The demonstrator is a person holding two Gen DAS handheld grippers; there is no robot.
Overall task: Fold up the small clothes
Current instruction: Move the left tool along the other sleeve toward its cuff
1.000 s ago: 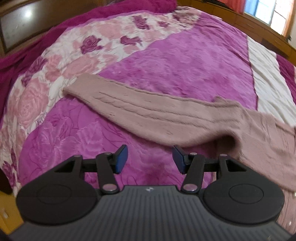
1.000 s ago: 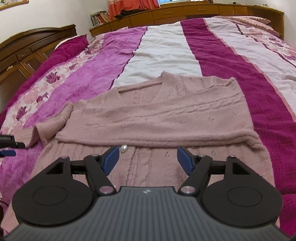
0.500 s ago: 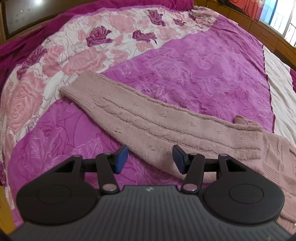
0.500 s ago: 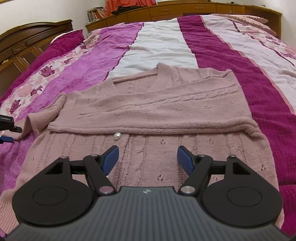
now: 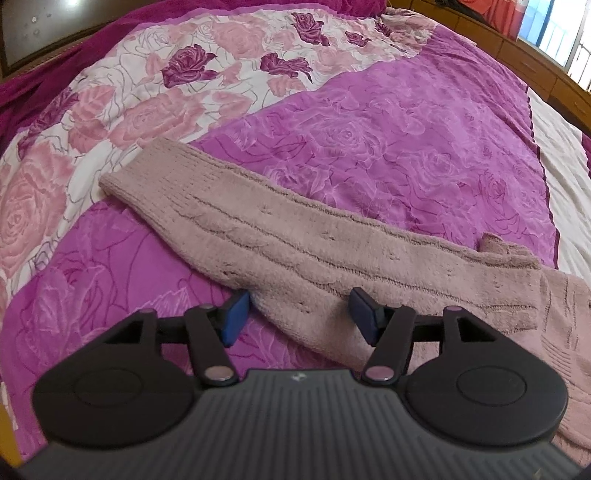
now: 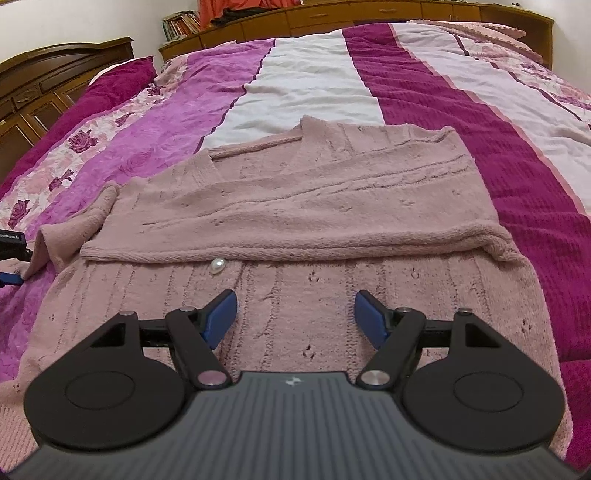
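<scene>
A dusty-pink knit cardigan (image 6: 303, 206) lies flat on the bed, one sleeve folded across its body, a pearl button (image 6: 217, 266) showing below the fold. Its other sleeve (image 5: 280, 236) stretches out to the left over the purple bedspread, cuff at the far left. My left gripper (image 5: 299, 319) is open, jaws straddling the sleeve's near edge, low over it. My right gripper (image 6: 295, 317) is open and empty above the cardigan's lower body. The left gripper's tip shows at the left edge of the right wrist view (image 6: 11, 254).
The bed (image 6: 325, 85) has purple, white and maroon stripes and a rose-print band (image 5: 155, 96). A dark wooden headboard (image 6: 40, 85) stands at the left; wooden drawers with books (image 6: 332, 18) run along the far wall.
My left gripper has moved forward and down onto the outstretched sleeve, which now lies between its open jaws. My right gripper has drawn back slightly over the cardigan's lower body. Both stay open.
</scene>
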